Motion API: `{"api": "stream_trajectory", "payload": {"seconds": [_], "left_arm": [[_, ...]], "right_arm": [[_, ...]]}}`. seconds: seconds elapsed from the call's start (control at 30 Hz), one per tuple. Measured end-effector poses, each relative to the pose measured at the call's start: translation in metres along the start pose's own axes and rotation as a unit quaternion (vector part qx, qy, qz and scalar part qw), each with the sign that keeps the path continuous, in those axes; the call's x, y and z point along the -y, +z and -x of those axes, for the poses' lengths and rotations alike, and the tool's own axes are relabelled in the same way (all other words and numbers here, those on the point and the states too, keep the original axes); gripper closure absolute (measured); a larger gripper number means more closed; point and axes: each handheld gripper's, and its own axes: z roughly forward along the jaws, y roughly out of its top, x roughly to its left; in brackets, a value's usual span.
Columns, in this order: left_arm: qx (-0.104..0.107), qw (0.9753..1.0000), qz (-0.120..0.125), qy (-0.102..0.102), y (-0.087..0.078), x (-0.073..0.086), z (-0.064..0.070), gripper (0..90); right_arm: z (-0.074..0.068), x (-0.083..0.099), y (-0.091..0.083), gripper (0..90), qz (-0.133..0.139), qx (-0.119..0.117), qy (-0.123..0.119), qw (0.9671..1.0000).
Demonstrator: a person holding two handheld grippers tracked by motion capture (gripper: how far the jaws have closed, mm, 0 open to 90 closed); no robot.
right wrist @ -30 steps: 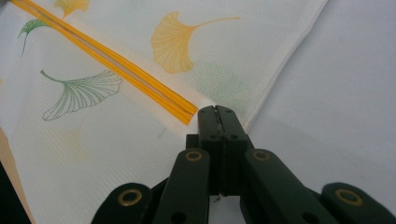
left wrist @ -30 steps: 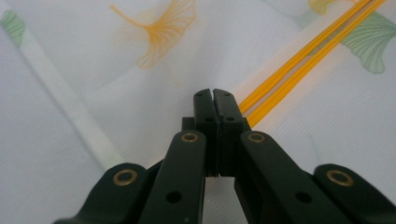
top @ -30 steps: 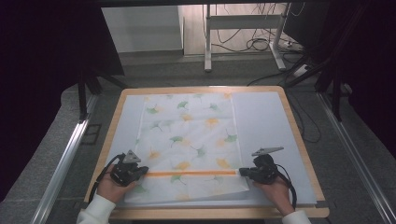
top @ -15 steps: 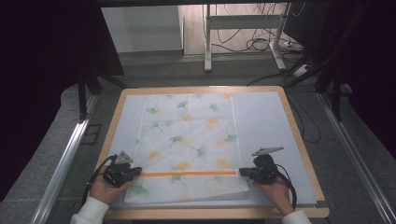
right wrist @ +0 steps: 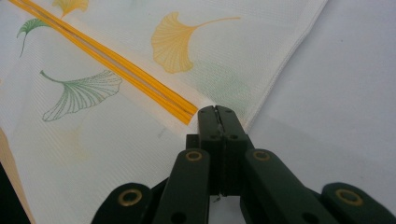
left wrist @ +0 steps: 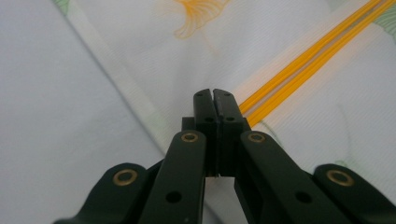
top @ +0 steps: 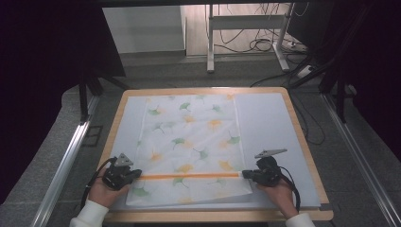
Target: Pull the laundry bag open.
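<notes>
A white cloth [top: 189,137] printed with green and orange ginkgo leaves lies flat on the pale mat [top: 269,123]. An orange stripe [top: 189,176] crosses its near part. My left gripper [top: 138,174] is at the stripe's left end, its jaws shut on the cloth's left edge [left wrist: 154,116]. My right gripper [top: 246,174] is at the stripe's right end, shut on the cloth's right edge [right wrist: 261,100]. In the left gripper view the jaw tips [left wrist: 214,93] meet beside the stripe [left wrist: 299,65]. In the right gripper view the tips [right wrist: 217,111] pinch the hem where the stripe [right wrist: 140,81] ends.
The mat covers a wooden table [top: 213,216] with a raised rim. Bare mat lies right of the cloth. Metal rails [top: 61,165] run along both sides of the table. A desk frame and cables [top: 255,45] stand beyond the far edge.
My left gripper has shifted to the left along the stripe line, and the cloth's left side now lies smoother. The right gripper has stayed in place.
</notes>
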Motion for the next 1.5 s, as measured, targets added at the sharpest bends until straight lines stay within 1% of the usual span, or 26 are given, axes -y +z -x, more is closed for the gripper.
{"api": "stream_trajectory", "payload": {"seconds": [0.1, 0.2, 0.3, 0.37, 0.4, 0.5, 0.7, 0.87, 0.97, 1.07, 1.1, 1.13, 1.17, 1.2, 1.23, 1.33, 1.4, 1.43, 1.47, 1.5], "left_arm": [[0.002, 0.9999, 0.005, -0.009, -0.003, 0.004, -0.004, 90.0], [0.001, 0.9999, 0.008, -0.009, -0.006, 0.006, -0.004, 90.0], [-0.017, 0.9998, 0.007, -0.007, -0.009, 0.008, -0.005, 90.0], [-0.008, 0.9997, 0.014, -0.017, -0.010, 0.010, -0.008, 90.0], [-0.007, 0.9997, 0.015, -0.019, -0.010, 0.011, -0.009, 90.0], [-0.012, 0.9998, 0.011, -0.011, -0.010, 0.009, -0.007, 90.0], [-0.013, 0.9997, 0.013, -0.013, -0.008, 0.009, -0.007, 90.0], [-0.011, 0.9995, 0.024, -0.018, -0.008, 0.010, -0.007, 90.0], [-0.010, 0.9994, 0.028, -0.017, -0.008, 0.010, -0.007, 89.8], [-0.010, 0.9991, 0.039, -0.016, -0.008, 0.011, -0.006, 88.0], [-0.011, 0.9989, 0.044, -0.015, -0.008, 0.011, -0.005, 86.4], [-0.010, 0.9986, 0.050, -0.013, -0.009, 0.011, -0.005, 84.2], [-0.009, 0.9982, 0.058, -0.013, -0.009, 0.011, -0.005, 80.3], [-0.010, 0.9979, 0.063, -0.013, -0.009, 0.011, -0.004, 75.2], [-0.013, 0.9972, 0.071, -0.016, -0.010, 0.011, -0.004, 71.8], [-0.016, 0.9957, 0.086, -0.030, -0.014, 0.010, -0.004, 64.0], [-0.017, 0.9944, 0.097, -0.038, -0.016, 0.010, -0.005, 59.6], [-0.026, 0.9921, 0.114, -0.045, -0.019, 0.010, -0.005, 57.2], [-0.027, 0.9908, 0.122, -0.051, -0.020, 0.010, -0.006, 52.8], [-0.025, 0.9895, 0.130, -0.058, -0.022, 0.010, -0.008, 50.1]], "right_arm": [[0.000, 0.000, 0.000, 89.4, 0.000, 0.000, 0.001, 1.0000], [0.000, 0.000, 0.000, 89.4, 0.000, 0.000, 0.001, 1.0000], [0.000, 0.000, 0.000, 89.4, 0.000, 0.000, 0.001, 1.0000], [0.000, 0.000, 0.000, 89.4, 0.000, 0.000, 0.001, 1.0000], [0.000, 0.000, 0.000, 89.4, 0.000, 0.000, 0.001, 1.0000], [0.000, 0.000, 0.000, 89.4, -0.001, 0.000, 0.001, 1.0000], [0.000, 0.000, 0.000, 89.4, 0.000, 0.000, 0.000, 1.0000], [0.000, 0.000, 0.000, 89.3, 0.000, 0.001, -0.002, 1.0000], [-0.001, 0.000, 0.000, 89.3, 0.002, 0.004, -0.004, 1.0000], [-0.002, 0.001, -0.001, 89.1, 0.004, 0.007, -0.010, 0.9999], [-0.002, 0.001, -0.001, 88.3, 0.005, 0.006, -0.011, 0.9999], [-0.002, 0.002, -0.002, 83.9, 0.005, 0.000, -0.009, 0.9999], [-0.002, 0.002, -0.003, 79.2, 0.008, -0.010, -0.009, 0.9999], [-0.002, 0.002, -0.005, 76.7, 0.011, -0.016, -0.015, 0.9997], [-0.003, 0.002, -0.006, 75.8, 0.017, -0.016, -0.019, 0.9996], [-0.005, 0.002, -0.012, 71.6, 0.039, -0.032, -0.028, 0.9983], [-0.005, 0.002, -0.017, 69.0, 0.051, -0.034, -0.033, 0.9976], [-0.004, 0.002, -0.018, 68.0, 0.057, -0.033, -0.034, 0.9973], [-0.002, 0.003, -0.021, 66.1, 0.063, -0.030, -0.037, 0.9969], [-0.001, 0.003, -0.022, 65.1, 0.066, -0.028, -0.037, 0.9968]]}}
